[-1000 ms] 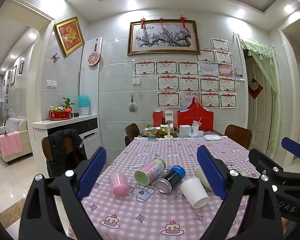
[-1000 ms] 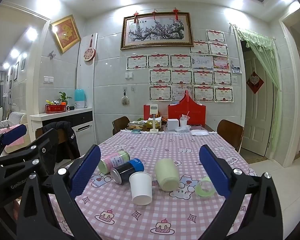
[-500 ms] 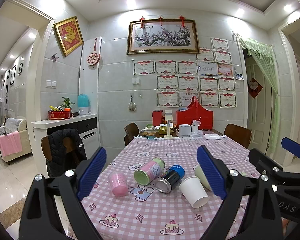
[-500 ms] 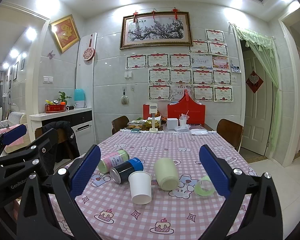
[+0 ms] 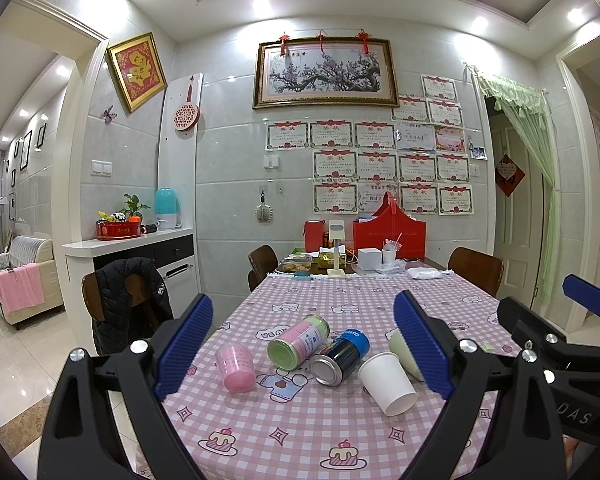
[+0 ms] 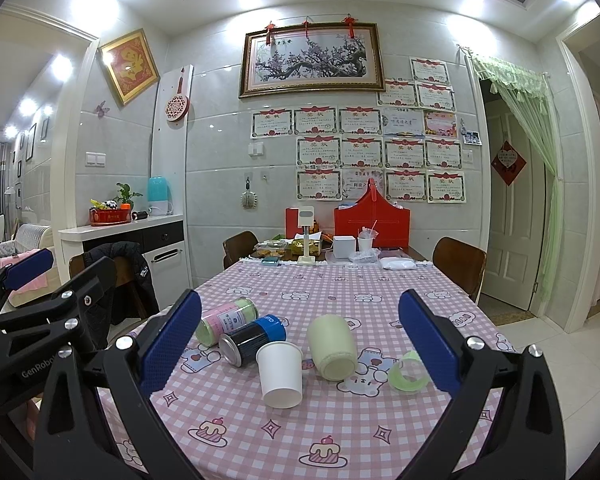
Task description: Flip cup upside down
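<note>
Both grippers hover level above the worktop's (image 6: 380, 420) near edge, fingers spread wide, grasping nothing: left gripper (image 5: 300, 346), right gripper (image 6: 300, 340). The white paper cup (image 6: 280, 374) lies on its side at lower centre, touching neither.

checked tablecloth (image 6: 340, 432) | green tape ring (image 6: 408, 371) | blue can (image 6: 256, 336) | red box (image 6: 372, 224)

White cup (image 6: 280, 374) lies between blue can (image 6: 254, 338) and tumbler (image 6: 332, 346).
</note>
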The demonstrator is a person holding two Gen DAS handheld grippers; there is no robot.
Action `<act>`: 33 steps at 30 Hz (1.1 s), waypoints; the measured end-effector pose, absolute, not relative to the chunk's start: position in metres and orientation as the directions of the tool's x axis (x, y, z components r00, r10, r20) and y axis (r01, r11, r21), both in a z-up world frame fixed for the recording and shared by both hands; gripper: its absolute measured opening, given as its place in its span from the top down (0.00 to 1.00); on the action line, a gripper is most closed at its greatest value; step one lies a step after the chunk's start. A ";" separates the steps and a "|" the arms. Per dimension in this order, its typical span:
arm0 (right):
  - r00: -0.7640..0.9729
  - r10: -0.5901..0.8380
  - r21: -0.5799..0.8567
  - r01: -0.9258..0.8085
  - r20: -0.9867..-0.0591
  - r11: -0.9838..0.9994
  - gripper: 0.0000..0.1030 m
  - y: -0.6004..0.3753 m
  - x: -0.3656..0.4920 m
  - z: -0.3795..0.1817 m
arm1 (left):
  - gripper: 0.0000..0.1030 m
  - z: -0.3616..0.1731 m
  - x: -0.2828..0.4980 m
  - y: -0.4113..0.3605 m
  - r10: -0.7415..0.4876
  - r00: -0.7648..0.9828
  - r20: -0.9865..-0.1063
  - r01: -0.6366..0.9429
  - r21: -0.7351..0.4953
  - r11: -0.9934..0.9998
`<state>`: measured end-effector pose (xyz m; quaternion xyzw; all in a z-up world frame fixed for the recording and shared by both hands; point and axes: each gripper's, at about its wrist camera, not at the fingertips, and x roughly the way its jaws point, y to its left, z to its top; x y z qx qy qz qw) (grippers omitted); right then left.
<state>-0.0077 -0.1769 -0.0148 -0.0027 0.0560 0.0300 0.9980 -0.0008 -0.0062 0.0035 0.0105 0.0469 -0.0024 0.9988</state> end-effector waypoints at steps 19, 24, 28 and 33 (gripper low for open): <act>0.990 0.058 -0.003 -0.059 -0.130 0.998 0.08 -0.183 0.005 -0.034 | 0.12 -0.010 0.010 -0.013 -0.005 0.994 -0.113 0.008 0.028 1.000; 0.986 0.059 -0.007 -0.061 -0.155 0.998 0.07 -0.181 0.016 -0.037 | 0.12 -0.018 0.022 -0.010 -0.007 0.990 -0.139 0.012 0.036 0.999; 0.980 0.069 -0.012 -0.073 -0.187 0.997 0.07 -0.177 0.029 -0.043 | 0.12 -0.027 0.039 -0.006 -0.018 0.983 -0.181 0.027 0.046 0.999; 0.974 0.085 -0.021 -0.091 -0.211 0.996 0.08 -0.171 0.053 -0.042 | 0.12 -0.035 0.076 0.007 -0.055 0.963 -0.265 0.063 0.021 0.998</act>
